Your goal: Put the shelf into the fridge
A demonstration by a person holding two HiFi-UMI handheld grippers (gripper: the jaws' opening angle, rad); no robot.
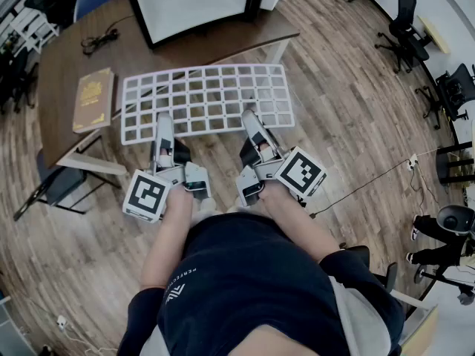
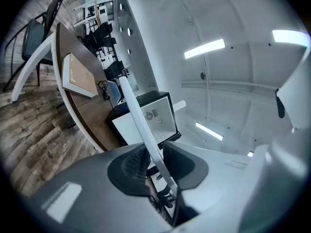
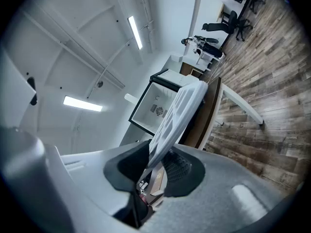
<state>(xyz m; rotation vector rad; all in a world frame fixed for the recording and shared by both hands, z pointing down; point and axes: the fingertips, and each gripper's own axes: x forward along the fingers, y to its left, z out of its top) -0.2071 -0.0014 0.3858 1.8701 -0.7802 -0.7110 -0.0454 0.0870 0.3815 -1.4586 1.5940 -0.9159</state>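
Note:
A white grid shelf [image 1: 208,99] is held flat in the air above the near edge of the brown table [image 1: 67,65]. My left gripper [image 1: 163,121] is shut on its near edge toward the left, and my right gripper [image 1: 251,117] is shut on the same edge toward the right. In the left gripper view the shelf [image 2: 138,115] appears edge-on as a white bar clamped between the dark pads of that gripper [image 2: 154,161]. The right gripper [image 3: 155,161] pinches the shelf [image 3: 180,108] likewise. Beyond the shelf, on the table, the small fridge [image 1: 197,2] stands with its white inside [image 2: 150,118] [image 3: 155,108] open toward me.
A tan book [image 1: 94,99] lies on the table's left part, and a black cable [image 1: 96,41] lies behind it. A dark chair [image 1: 59,184] stands under the table's left corner. Office chairs [image 1: 404,21] stand at the far right on the wooden floor.

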